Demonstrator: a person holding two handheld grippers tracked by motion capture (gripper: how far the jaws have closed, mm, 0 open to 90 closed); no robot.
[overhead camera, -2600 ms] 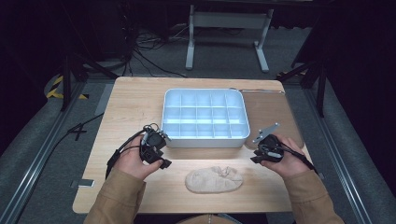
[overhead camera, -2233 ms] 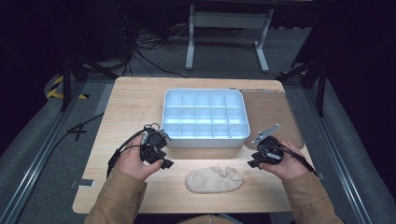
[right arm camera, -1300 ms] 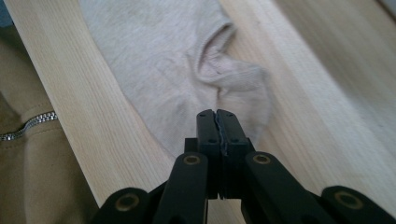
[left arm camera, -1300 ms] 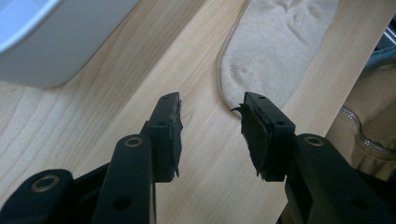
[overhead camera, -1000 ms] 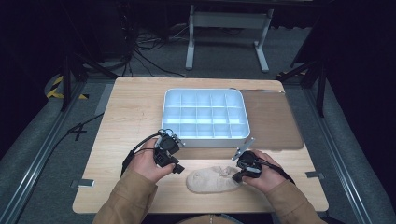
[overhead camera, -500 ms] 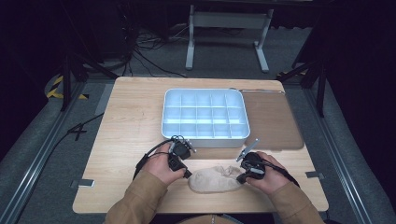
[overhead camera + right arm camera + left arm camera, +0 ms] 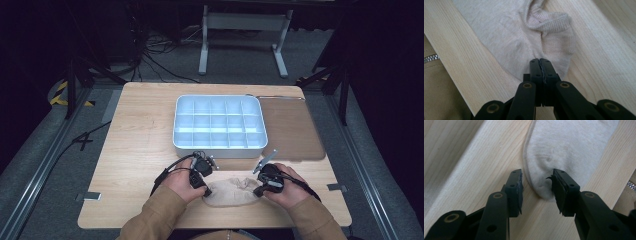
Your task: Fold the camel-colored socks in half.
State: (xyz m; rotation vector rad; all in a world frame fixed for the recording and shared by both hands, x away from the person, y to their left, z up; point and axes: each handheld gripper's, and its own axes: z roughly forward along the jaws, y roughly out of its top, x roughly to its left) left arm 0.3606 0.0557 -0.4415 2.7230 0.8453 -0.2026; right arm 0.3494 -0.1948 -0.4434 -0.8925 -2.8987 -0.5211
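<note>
My left gripper [image 7: 537,186] has just reopened its jaws about halfway, straddling the rounded end of the beige sock [image 7: 231,192] on the tabletop [image 7: 140,145]. My right gripper [image 7: 540,65] has its jaws fully closed, pinching the sock's opposite edge. The white compartment tray [image 7: 219,122] sits just beyond both grippers.

A light wooden table [image 7: 135,150] carries a white compartment tray [image 7: 219,148] near its middle. A brown mat [image 7: 292,127] lies just beside the tray, and a beige sock [image 7: 231,192] lies near the front edge.

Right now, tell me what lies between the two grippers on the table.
In the high view, the beige sock lies between the left gripper and the right gripper, one at each end of it.
</note>
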